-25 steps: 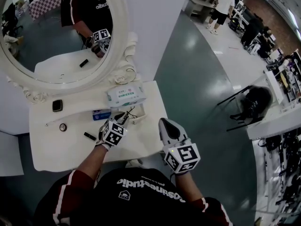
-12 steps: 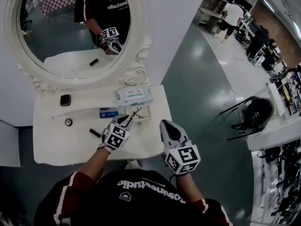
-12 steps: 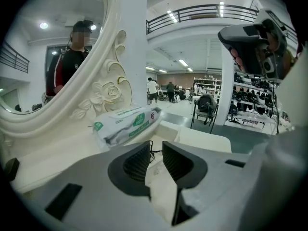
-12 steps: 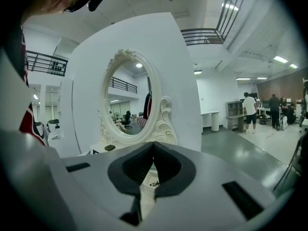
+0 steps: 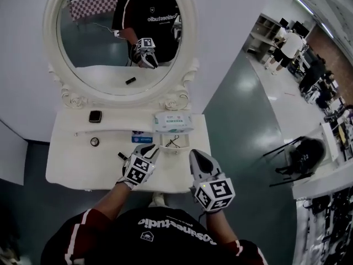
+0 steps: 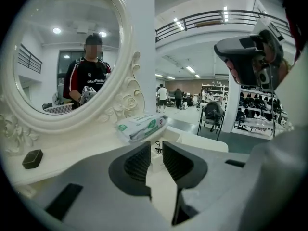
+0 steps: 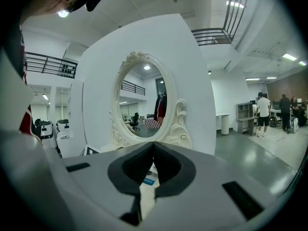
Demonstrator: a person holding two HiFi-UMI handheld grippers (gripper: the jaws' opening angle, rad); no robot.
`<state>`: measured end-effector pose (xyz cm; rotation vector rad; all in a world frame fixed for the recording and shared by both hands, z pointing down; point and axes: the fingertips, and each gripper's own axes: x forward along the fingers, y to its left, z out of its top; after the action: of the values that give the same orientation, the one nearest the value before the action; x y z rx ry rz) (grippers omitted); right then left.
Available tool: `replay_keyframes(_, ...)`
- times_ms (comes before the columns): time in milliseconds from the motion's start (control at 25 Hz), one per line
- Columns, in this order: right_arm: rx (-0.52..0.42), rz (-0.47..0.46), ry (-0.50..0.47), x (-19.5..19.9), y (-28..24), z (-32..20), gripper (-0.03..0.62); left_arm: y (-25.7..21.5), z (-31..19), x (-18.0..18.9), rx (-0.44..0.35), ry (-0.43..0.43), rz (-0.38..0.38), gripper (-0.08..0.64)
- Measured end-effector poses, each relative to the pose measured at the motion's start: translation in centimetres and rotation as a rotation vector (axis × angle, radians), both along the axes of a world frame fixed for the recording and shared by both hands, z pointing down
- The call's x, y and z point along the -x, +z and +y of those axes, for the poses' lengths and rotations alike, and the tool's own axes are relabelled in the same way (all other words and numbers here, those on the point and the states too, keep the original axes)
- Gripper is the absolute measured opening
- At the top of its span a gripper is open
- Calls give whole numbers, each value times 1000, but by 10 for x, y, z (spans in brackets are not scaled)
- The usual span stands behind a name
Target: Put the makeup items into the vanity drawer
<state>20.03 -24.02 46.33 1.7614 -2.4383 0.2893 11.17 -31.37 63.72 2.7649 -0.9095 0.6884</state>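
Note:
On the white vanity top (image 5: 71, 167) lie a black compact (image 5: 95, 116), a small round pot (image 5: 94, 141), a long white stick (image 5: 110, 131), a blue box (image 5: 142, 138) and a black lipstick (image 5: 122, 156). A small tray (image 5: 175, 143) holds a black wire curler (image 6: 158, 147). My left gripper (image 5: 146, 149) hovers near the front edge, just short of the tray, its jaws a narrow gap apart with nothing between them (image 6: 156, 159). My right gripper (image 5: 194, 154) hangs at the table's front right, shut and empty (image 7: 154, 147). No drawer shows in any view.
A pack of wet wipes (image 5: 173, 122) lies behind the tray against the oval mirror (image 5: 121, 32), which stands on the wall side. Green floor falls away right of the table. A chair (image 5: 300, 153) and people stand far off at the right.
Both grippers have drawn back from the tray toward the table's front edge, the left one rising away from the curler. The items on the table have not moved.

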Motion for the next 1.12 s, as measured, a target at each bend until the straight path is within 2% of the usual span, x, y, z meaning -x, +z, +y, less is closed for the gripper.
replay_keyframes(520, -4, -10, -96, 81, -9, 17, 3, -43, 28, 117, -5, -189, 106, 77)
replay_keyframes(840, -20, -24, -108, 115, -16, 26, 3, -79, 51, 179, -54, -263, 173, 77)
replay_keyframes(1120, -40, -26, -92, 130, -21, 33, 3, -118, 71, 215, -129, -276, 201, 77)
